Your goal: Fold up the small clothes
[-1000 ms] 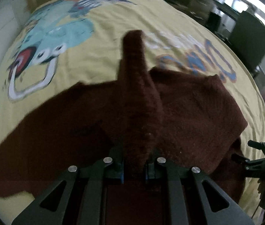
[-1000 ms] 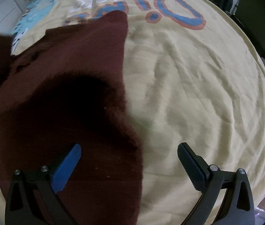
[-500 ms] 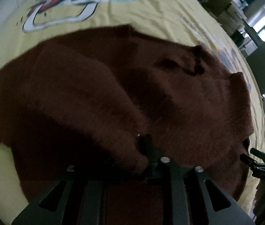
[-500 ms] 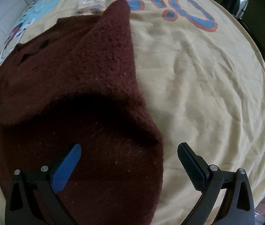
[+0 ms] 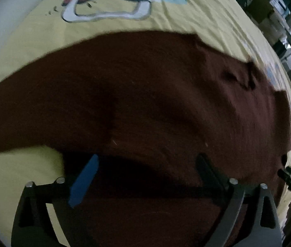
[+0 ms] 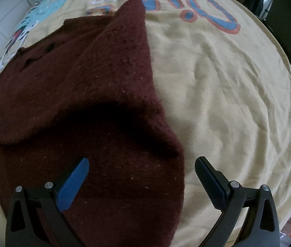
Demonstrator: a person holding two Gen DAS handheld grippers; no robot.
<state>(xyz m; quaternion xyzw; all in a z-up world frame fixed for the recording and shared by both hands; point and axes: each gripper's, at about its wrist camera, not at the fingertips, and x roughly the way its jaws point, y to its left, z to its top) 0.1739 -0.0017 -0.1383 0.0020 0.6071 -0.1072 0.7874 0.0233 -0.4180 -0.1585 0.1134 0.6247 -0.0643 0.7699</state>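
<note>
Sweater (image 5: 155,94) lies half-folded on the yellow sheet (image 6: 227,82). Left gripper (image 5: 145,177) jaws just opened, nothing pinched; right gripper (image 6: 141,177) spread, empty. Risk: the loose flap could slide back or a pad could snag the knit.

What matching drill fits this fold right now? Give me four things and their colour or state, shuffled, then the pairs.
Things:
1. sweater
2. bedsheet
3. left gripper
4. big lettering

States:
A. pale yellow, wrinkled
B. jaws wide apart, just opened, nothing pinched
C. dark maroon, sleeve folded across body
D. blue with orange outline

Pairs: 1-C, 2-A, 3-B, 4-D
</note>
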